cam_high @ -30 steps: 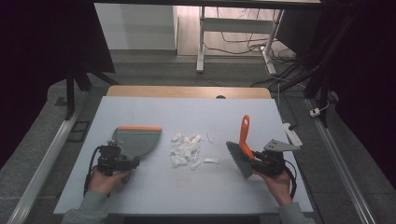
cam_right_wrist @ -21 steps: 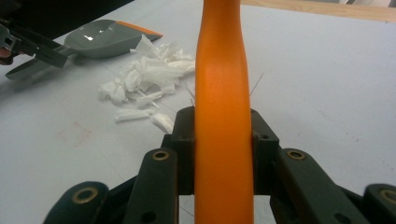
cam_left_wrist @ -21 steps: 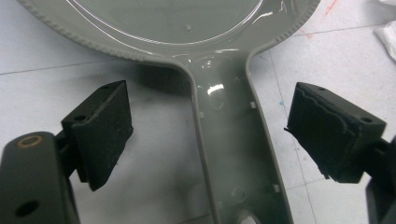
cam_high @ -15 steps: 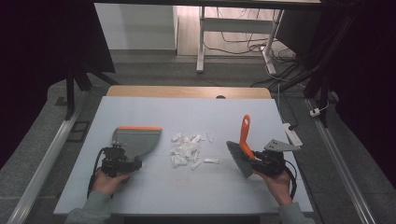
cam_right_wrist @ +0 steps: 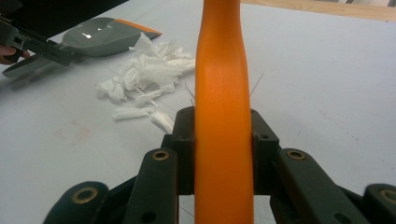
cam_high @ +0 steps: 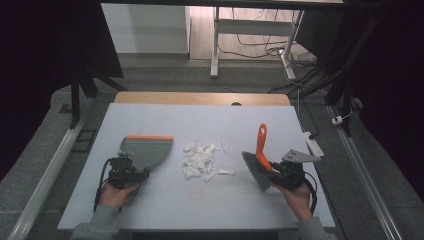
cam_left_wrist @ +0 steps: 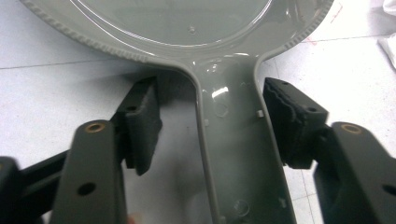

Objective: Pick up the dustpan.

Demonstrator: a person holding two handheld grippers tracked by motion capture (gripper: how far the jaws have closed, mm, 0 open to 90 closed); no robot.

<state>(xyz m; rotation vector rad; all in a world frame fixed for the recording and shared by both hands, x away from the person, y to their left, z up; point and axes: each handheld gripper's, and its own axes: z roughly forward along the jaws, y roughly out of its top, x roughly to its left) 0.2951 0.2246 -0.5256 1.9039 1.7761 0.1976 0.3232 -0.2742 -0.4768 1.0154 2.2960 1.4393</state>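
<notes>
On the left of the surface (cam_high: 150, 210) the grey dustpan (cam_high: 145, 150) lies flat, its orange lip facing the middle. The left gripper (cam_left_wrist: 212, 126) straddles the dustpan handle (cam_left_wrist: 243, 158) with jaws apart, a gap on each side. To do this well, centre the handle between the pads, then close squarely so the pan does not twist. The heap of white paper scraps (cam_high: 200, 162) sits mid-surface, just beside the pan's lip. On the right, the right gripper (cam_right_wrist: 223, 135) has its jaws clamped on the orange brush handle (cam_right_wrist: 223, 93), with the brush (cam_high: 256, 167) just beside the scraps
</notes>
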